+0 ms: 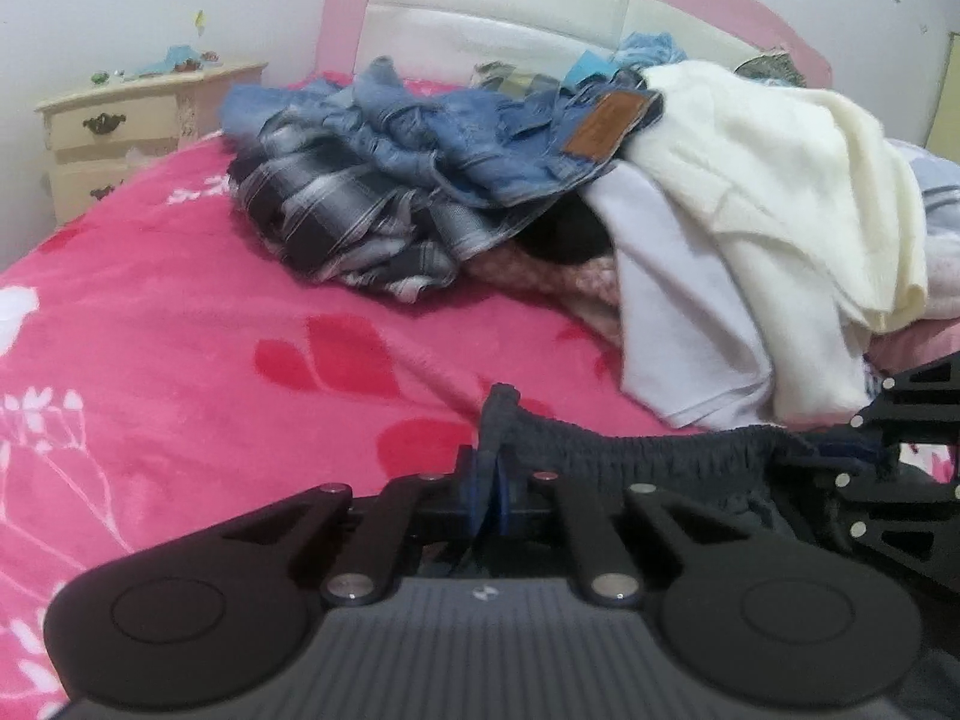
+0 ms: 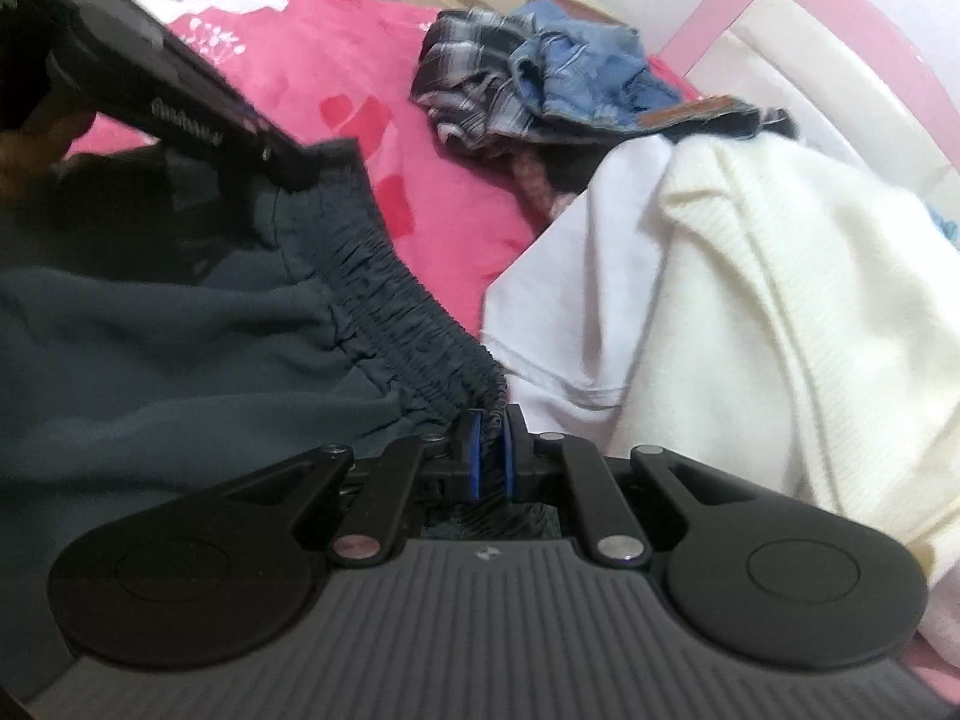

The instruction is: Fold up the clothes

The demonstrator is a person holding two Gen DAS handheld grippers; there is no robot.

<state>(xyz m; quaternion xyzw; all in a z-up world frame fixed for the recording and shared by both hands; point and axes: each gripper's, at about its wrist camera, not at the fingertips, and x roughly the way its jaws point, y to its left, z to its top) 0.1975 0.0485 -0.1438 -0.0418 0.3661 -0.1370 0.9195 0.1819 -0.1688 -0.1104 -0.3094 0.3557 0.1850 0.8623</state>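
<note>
A dark grey-blue garment with a gathered elastic waistband [image 1: 660, 456] lies at the near edge of the pink bed. My left gripper [image 1: 493, 480] is shut on one end of that waistband, and a tuft of cloth sticks up between its blue pads. In the right wrist view my right gripper [image 2: 491, 444] is shut on the other end of the waistband [image 2: 384, 276], which runs stretched up to the left gripper [image 2: 300, 171]. The garment's body [image 2: 150, 348] hangs to the left below it. The right gripper [image 1: 840, 468] also enters the left wrist view from the right edge.
A heap of clothes lies beyond: blue jeans [image 1: 480, 138], a plaid shirt [image 1: 336, 216], a cream sweater [image 1: 780, 180] and a white garment [image 1: 678, 312]. The pink flowered blanket [image 1: 180, 312] shows bare at left. A cream nightstand [image 1: 120, 126] and a padded headboard [image 1: 510, 18] stand behind.
</note>
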